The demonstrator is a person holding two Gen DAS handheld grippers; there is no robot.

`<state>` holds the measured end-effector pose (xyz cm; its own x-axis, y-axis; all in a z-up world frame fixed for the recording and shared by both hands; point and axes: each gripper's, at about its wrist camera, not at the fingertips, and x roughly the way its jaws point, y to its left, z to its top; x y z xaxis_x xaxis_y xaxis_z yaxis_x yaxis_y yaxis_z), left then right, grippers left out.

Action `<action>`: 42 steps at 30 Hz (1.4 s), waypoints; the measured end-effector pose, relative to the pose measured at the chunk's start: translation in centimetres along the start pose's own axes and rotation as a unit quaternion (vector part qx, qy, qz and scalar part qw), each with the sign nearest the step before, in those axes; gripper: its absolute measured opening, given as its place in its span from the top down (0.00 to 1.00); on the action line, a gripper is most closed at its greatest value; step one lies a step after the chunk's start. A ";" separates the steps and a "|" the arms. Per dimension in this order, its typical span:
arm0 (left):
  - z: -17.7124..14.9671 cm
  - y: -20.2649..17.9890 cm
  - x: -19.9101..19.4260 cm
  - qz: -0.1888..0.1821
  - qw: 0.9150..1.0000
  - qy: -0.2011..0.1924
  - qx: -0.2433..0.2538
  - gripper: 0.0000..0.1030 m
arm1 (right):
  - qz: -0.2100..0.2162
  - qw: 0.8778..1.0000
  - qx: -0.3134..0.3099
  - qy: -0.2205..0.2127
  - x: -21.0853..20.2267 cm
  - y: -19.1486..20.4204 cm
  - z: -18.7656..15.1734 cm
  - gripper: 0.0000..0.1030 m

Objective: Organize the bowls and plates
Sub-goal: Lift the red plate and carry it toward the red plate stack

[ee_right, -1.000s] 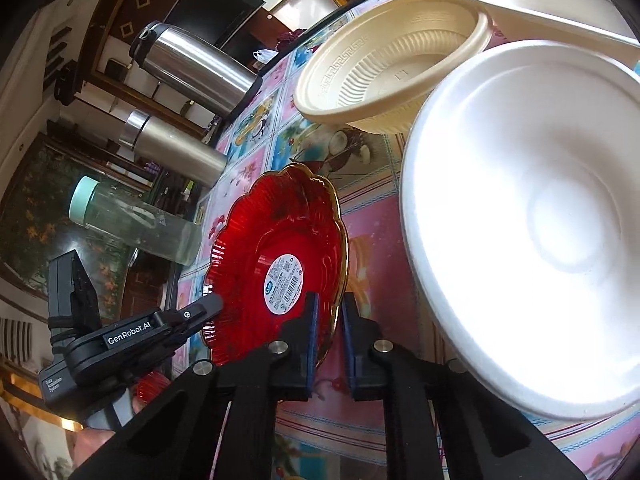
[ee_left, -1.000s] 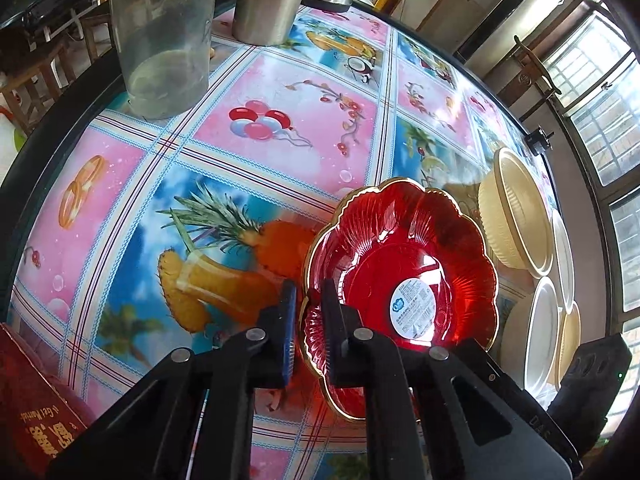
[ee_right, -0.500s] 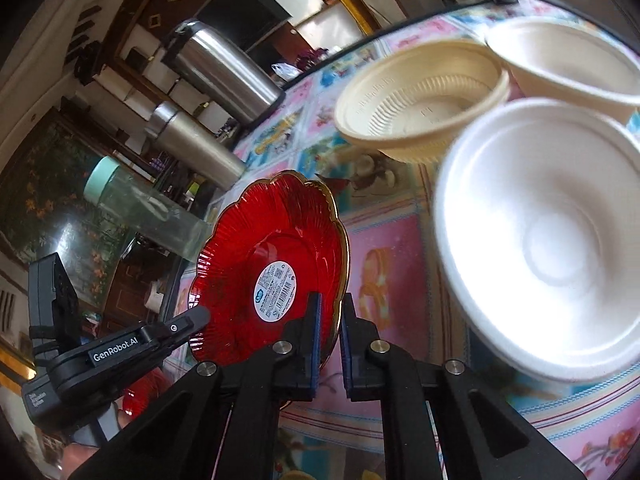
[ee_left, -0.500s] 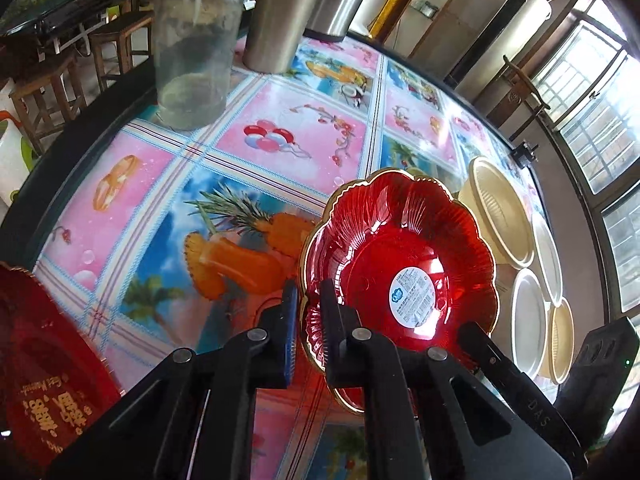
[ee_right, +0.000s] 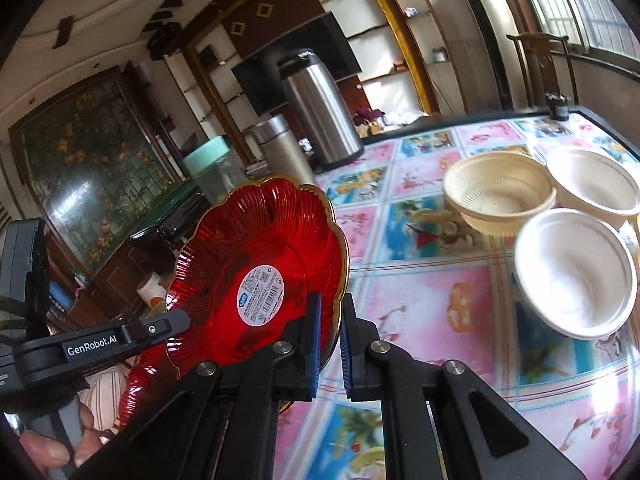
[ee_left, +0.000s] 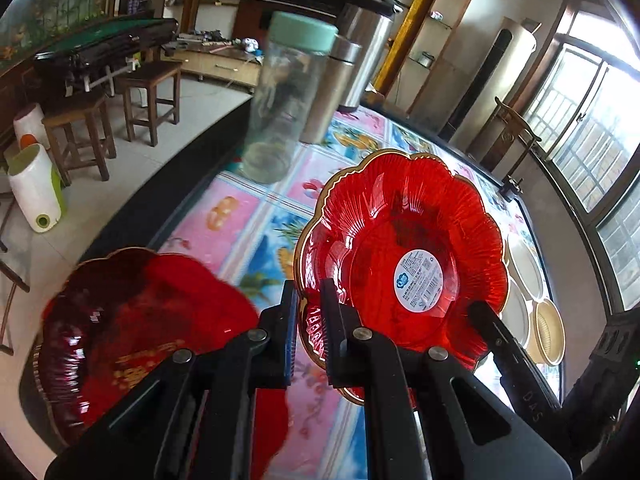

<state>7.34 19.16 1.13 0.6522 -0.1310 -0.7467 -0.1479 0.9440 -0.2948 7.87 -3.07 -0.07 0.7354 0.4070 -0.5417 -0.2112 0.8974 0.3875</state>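
Altogether, two red plates (ee_left: 404,256), three pale bowls (ee_right: 500,196).

The red plate (ee_left: 404,256) was glossy, ribbed translucent plastic with a gilt rim. The flask (ee_right: 320,112) at 12 o'clock was brushed metal. The desk (ee_right: 420,320) cover was glossy.

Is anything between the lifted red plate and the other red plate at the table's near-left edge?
Nothing visible: the red plate, held by the left tool and right tool, hangs just right of the second red plate, over bare tablecloth.
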 end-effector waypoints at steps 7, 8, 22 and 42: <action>-1.2 4.7 -3.7 0.034 0.999 -0.022 -0.019 0.92 | 0.036 0.999 -0.024 0.013 0.3 4.8 -1.5 0.92; -1.3 5.2 -3.9 0.038 0.999 -0.023 -0.021 0.92 | 0.039 0.999 -0.029 0.017 0.3 5.5 -1.8 0.92; -3.7 12.6 -4.1 0.074 0.994 -0.012 -0.074 0.92 | 0.046 0.991 -0.110 0.061 2.3 13.0 -7.6 0.90; -5.6 14.5 -2.1 0.087 0.992 0.017 -0.085 0.92 | 0.012 0.984 -0.151 0.097 5.4 13.7 -10.4 0.87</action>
<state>-0.36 31.40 -4.93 0.5808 0.0166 -0.8139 -0.3818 0.8886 -0.2543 2.22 13.16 -5.46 0.5969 0.4274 -0.6790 -0.4304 0.8848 0.1786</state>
